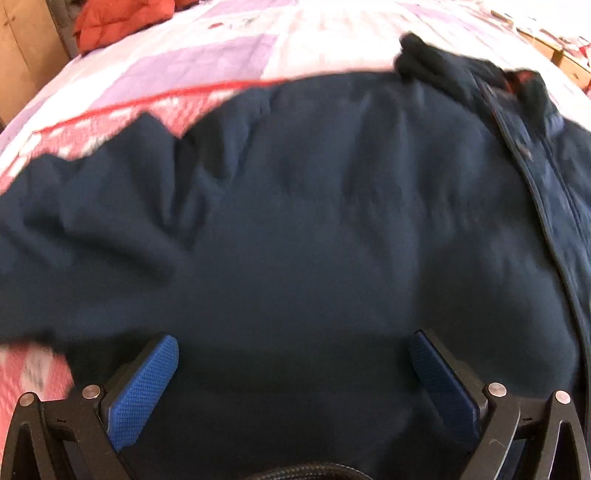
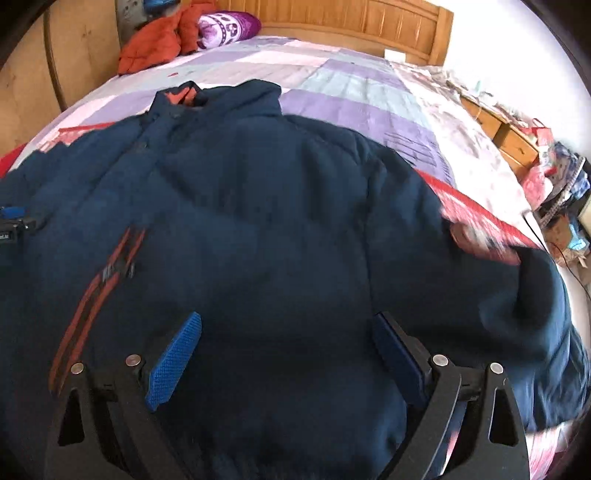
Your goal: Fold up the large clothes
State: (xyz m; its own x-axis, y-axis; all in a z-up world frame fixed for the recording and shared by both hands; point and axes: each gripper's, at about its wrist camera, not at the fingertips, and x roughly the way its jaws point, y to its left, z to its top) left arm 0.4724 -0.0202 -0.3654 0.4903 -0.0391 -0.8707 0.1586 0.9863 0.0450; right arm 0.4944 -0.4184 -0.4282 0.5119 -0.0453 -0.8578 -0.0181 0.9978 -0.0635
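Patchwork bedspread in lilac, pink and white is filling the upper half of both views, with a wooden headboard running along the top of the right wrist frame. Spreading across the middle and lower part of each frame is the navy padded jacket, lying front-up on the bedspread; its collar is sitting upper left in the right wrist view, and its zip is running down the right edge of the left wrist view. Orange-red stripes are showing at the left of the right wrist frame. An orange garment and a purple pillow are lying at upper left, by the headboard. At the bottom of each frame I am holding my left gripper and my right gripper over the jacket, both standing wide apart, blue pads gripping nothing.
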